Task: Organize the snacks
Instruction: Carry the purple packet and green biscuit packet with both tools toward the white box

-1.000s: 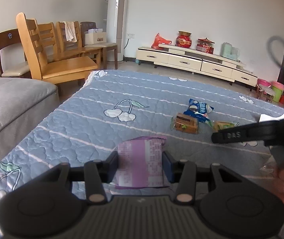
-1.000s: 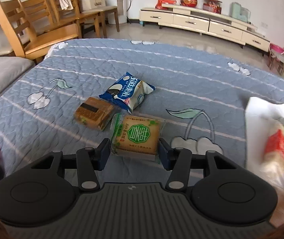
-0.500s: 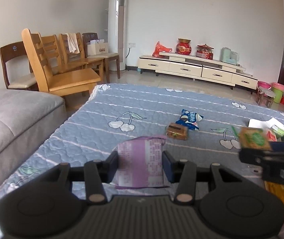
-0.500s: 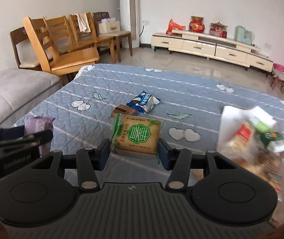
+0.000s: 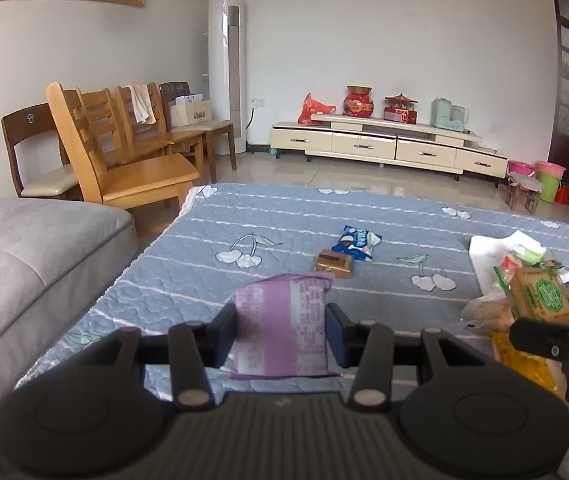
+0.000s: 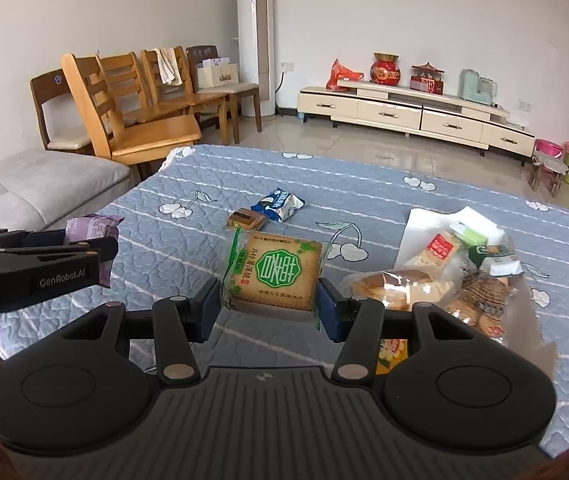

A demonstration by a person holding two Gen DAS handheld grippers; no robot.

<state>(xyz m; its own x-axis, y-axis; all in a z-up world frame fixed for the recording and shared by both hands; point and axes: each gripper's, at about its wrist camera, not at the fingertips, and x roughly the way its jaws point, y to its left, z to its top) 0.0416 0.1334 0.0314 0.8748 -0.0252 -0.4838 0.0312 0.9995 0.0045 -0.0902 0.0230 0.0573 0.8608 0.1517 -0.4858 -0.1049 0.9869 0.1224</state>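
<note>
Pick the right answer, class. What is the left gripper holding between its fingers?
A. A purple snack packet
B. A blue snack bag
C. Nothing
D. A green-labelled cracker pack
A: the left gripper is shut on the purple snack packet, while the right gripper holds the green-labelled cracker pack.

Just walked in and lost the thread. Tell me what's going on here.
A person is sorting snacks on a blue quilted cover, one handheld gripper in each hand. The left gripper is shut on a purple snack packet; the right gripper is shut on a green-label cracker packet. Both are held above the cover. A pile of snacks sits on a white bag to the right. A blue packet and a brown packet lie farther out, unsorted.
</note>
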